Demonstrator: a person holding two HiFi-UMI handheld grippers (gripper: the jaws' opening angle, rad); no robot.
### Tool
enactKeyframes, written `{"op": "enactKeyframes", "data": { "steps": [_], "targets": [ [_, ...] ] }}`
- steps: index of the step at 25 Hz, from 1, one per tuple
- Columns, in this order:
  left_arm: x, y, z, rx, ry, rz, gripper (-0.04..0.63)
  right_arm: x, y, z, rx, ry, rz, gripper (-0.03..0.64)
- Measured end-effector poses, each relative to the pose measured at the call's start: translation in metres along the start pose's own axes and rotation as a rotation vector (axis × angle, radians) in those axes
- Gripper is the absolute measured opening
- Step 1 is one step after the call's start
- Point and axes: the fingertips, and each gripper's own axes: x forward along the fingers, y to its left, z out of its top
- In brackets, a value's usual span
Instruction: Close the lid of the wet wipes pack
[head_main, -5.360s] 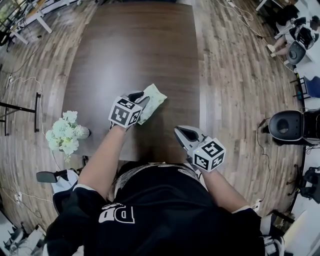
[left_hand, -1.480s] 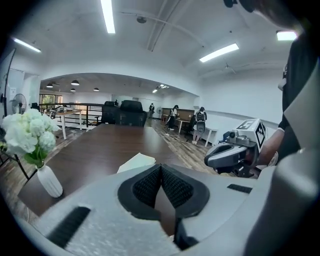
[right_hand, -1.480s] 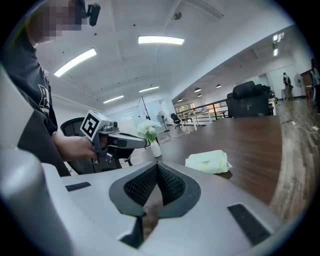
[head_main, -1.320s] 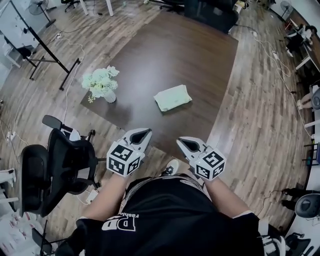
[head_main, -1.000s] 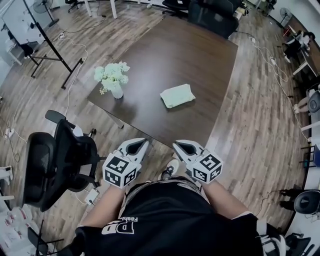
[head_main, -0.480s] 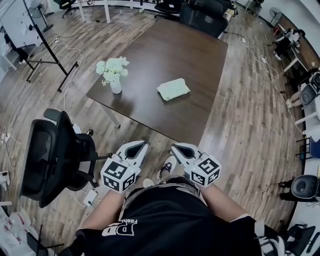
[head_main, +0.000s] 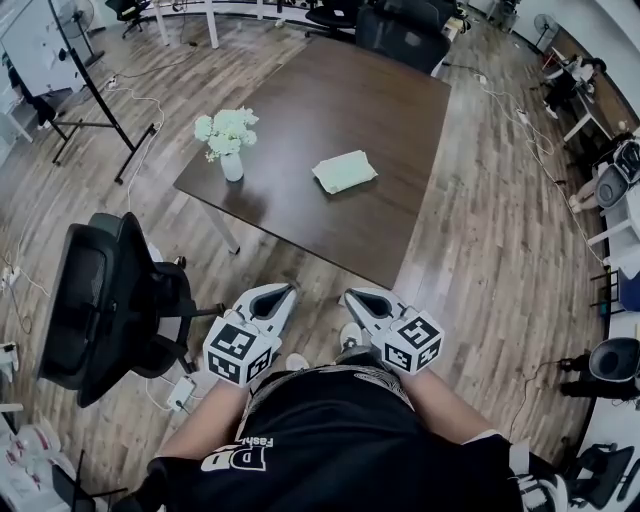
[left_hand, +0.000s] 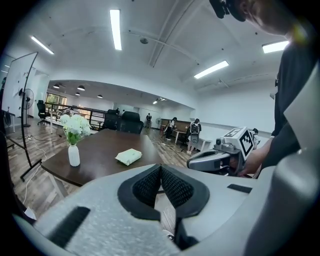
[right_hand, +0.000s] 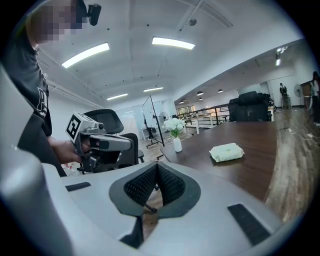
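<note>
The pale green soft wet wipes pack lay on the dark wooden table, near the white flower vase, to its right. The left tool and right tool were pinched together, empty. The pack looked light, squashy and slippery; its top lid seemed the place to press.

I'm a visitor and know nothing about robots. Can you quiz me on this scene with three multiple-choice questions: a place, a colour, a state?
1. Where is the wet wipes pack? A on the floor; B on the table; C in a claw.
2. What colour are the flowers in the vase? A white; B red; C blue.
3. How are the left claw and right claw? A wide open; B clamped on the pack; C shut, empty.
Answers: 1 B, it lies on the dark table; 2 A, the blooms are white; 3 C, both are closed with nothing between.
</note>
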Motion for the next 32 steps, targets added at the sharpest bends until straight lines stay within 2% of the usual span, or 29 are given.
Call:
{"op": "enactKeyframes", "data": {
  "steps": [15,32],
  "targets": [
    [-0.0002,0.0032,0.0062,0.013,-0.006,0.021,0.018,0.0022,0.0055,0.0058,-0.041,0.013,0.028,0.005],
    [-0.0041,0.0062,0.0052,0.015,-0.011,0.033,0.018,0.0057,0.0060,0.0013,-0.021,0.011,0.028,0.005]
  ]
}}
